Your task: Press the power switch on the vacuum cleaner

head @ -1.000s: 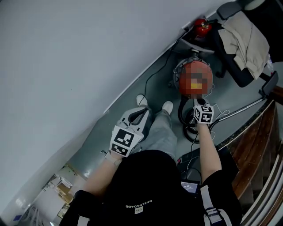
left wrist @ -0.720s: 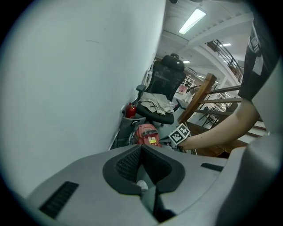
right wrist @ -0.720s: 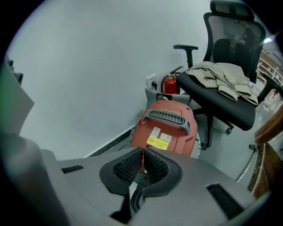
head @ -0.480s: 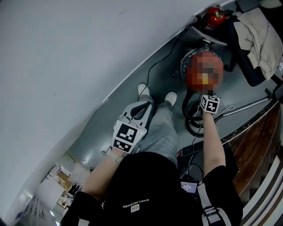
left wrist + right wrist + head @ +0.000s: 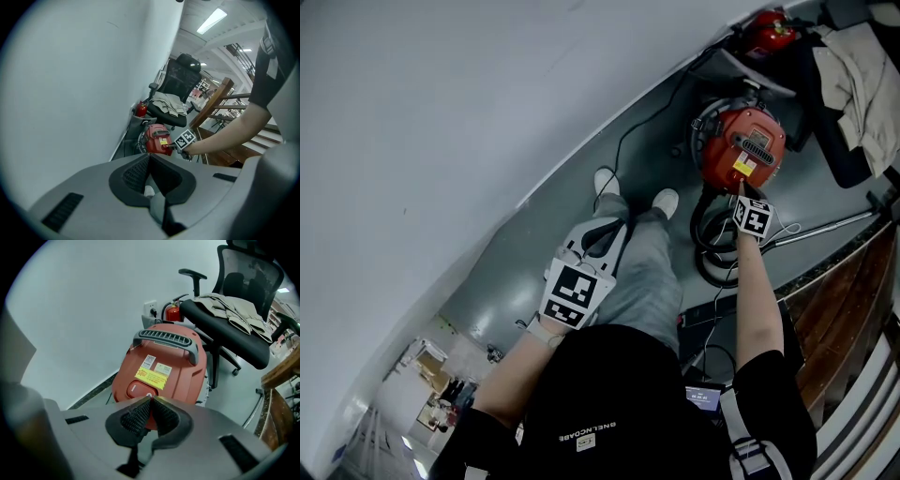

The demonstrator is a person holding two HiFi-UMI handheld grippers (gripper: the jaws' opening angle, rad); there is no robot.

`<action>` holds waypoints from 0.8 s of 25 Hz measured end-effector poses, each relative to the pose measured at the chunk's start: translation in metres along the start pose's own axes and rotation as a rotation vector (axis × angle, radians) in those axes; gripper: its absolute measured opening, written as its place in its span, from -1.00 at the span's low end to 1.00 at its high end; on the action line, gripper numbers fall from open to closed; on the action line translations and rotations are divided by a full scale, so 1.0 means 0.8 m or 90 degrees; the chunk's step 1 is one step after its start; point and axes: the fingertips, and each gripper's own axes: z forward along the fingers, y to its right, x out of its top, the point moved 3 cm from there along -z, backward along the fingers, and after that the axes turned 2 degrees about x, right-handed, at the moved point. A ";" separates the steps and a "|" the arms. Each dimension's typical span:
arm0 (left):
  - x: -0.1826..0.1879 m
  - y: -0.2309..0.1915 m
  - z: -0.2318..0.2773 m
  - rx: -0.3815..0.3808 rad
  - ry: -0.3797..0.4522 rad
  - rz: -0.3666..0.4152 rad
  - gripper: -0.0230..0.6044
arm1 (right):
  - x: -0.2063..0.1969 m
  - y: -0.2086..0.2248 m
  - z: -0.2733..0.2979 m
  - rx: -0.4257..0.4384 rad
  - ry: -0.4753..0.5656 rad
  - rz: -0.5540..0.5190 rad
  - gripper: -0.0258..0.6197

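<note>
right gripper (image 5: 151,400) jaws closed, empty, tips at power switch (image 5: 134,389) of red vacuum cleaner (image 5: 180,364) — off-centre push could slip off switch; left gripper (image 5: 150,157) closed, idle.

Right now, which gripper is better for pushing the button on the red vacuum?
The right gripper. Its closed tips sit right at the switch on the red vacuum. The left gripper hangs by the person's legs, well away from it.
</note>
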 end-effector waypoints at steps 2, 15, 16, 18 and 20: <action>0.000 0.001 0.001 -0.003 0.000 -0.002 -0.88 | 0.000 0.001 0.002 -0.005 -0.003 0.002 -0.83; -0.010 -0.001 -0.001 -0.010 -0.005 -0.017 -0.88 | 0.000 -0.002 0.004 -0.037 -0.023 0.002 -0.83; -0.010 -0.001 -0.002 -0.011 -0.004 -0.017 -0.88 | 0.000 -0.003 0.003 -0.040 -0.028 0.000 -0.83; -0.008 0.000 -0.003 -0.013 -0.002 -0.019 -0.88 | 0.008 -0.007 -0.004 -0.050 -0.031 -0.002 -0.83; -0.005 0.003 -0.006 -0.014 0.002 -0.018 -0.88 | 0.015 -0.011 -0.011 -0.052 -0.028 0.001 -0.83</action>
